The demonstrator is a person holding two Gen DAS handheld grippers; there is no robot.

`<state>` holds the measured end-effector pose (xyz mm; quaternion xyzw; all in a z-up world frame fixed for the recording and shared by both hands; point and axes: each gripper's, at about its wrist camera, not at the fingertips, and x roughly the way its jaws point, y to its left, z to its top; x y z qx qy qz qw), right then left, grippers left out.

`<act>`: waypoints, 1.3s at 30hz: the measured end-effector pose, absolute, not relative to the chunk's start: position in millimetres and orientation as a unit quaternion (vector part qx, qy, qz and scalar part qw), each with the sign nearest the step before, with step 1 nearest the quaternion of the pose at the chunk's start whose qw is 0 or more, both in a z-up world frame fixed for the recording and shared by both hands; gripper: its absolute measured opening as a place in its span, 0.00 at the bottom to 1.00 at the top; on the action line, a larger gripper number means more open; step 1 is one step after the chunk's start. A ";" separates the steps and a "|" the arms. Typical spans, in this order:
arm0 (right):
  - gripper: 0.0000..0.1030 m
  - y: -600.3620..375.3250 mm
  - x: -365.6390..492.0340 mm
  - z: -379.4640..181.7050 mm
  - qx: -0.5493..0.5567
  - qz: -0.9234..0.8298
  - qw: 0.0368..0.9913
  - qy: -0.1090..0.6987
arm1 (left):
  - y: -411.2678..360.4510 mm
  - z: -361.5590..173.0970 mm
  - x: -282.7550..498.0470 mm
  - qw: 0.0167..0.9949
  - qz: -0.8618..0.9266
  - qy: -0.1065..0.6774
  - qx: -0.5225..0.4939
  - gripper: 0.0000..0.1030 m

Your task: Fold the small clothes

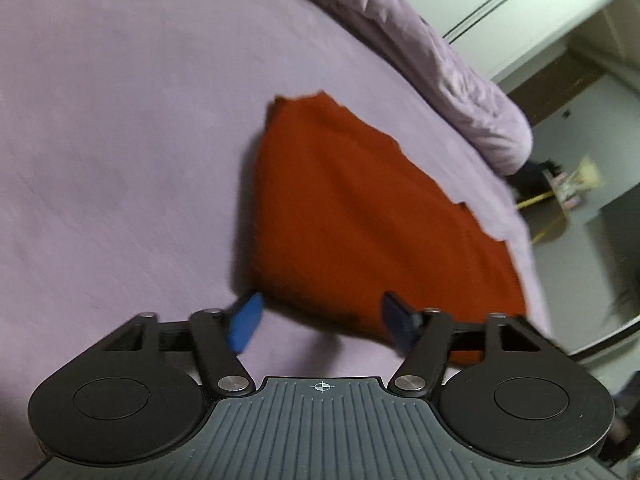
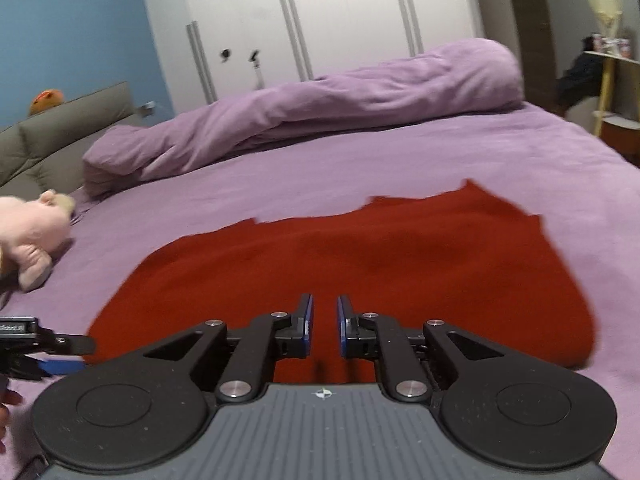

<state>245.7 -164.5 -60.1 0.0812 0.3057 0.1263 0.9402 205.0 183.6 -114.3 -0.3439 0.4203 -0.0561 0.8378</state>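
On the purple bed [image 2: 400, 152] the red garment [image 2: 360, 264] lies roughly folded, edges uneven. Left gripper [image 1: 320, 322] fingers wide apart, right gripper [image 2: 324, 326] fingers slightly apart, both empty. Probably needs another fold.

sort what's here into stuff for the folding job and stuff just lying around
For the job:
red garment, spread on the bed
left gripper, open at its edge
right gripper, slightly open over it

Just lying about:
pink plush toy
bunched purple duvet
orange toy on the headboard
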 end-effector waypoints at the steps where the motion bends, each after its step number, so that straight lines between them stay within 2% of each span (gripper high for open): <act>1: 0.11 -154.4 246.5 -59.7 0.078 0.138 0.938 0.310 | 184.6 -118.1 209.3 0.832 -0.059 0.420 -0.357 0.63; 6: 0.11 -106.2 252.4 -58.2 0.059 0.173 0.930 0.317 | 201.8 -140.4 234.5 0.798 -0.039 0.379 -0.467 0.52; 8: 0.11 -90.9 253.9 -60.2 0.056 0.183 0.928 0.321 | 204.4 -147.6 242.5 0.786 -0.026 0.373 -0.493 0.35; 10: 0.09 -76.7 259.8 -65.7 0.054 0.186 0.922 0.335 | 205.8 -155.2 249.4 0.774 -0.024 0.367 -0.516 0.28; 15: 0.04 -53.5 268.3 -81.5 0.042 0.179 0.915 0.359 | 208.6 -157.2 253.0 0.773 -0.028 0.355 -0.525 0.24; 20: 0.03 -38.5 271.0 -86.5 0.010 0.180 0.909 0.374 | 207.3 -151.9 252.9 0.788 -0.038 0.352 -0.503 0.24; 23: 0.03 -35.4 266.8 -79.8 0.026 0.200 0.912 0.357 | 205.6 -150.5 255.9 0.793 -0.033 0.354 -0.495 0.24; 27: 0.03 -32.6 270.4 -102.4 0.011 0.203 0.905 0.374 | 202.0 -143.0 257.2 0.804 -0.030 0.353 -0.477 0.23; 31: 0.03 -48.5 275.0 -82.7 0.044 0.216 0.897 0.383 | 194.1 -123.5 258.9 0.822 -0.026 0.348 -0.450 0.22; 39: 0.04 -134.5 243.2 -54.4 0.112 0.140 0.932 0.315 | 108.8 -39.1 266.3 0.913 -0.082 0.324 -0.234 0.21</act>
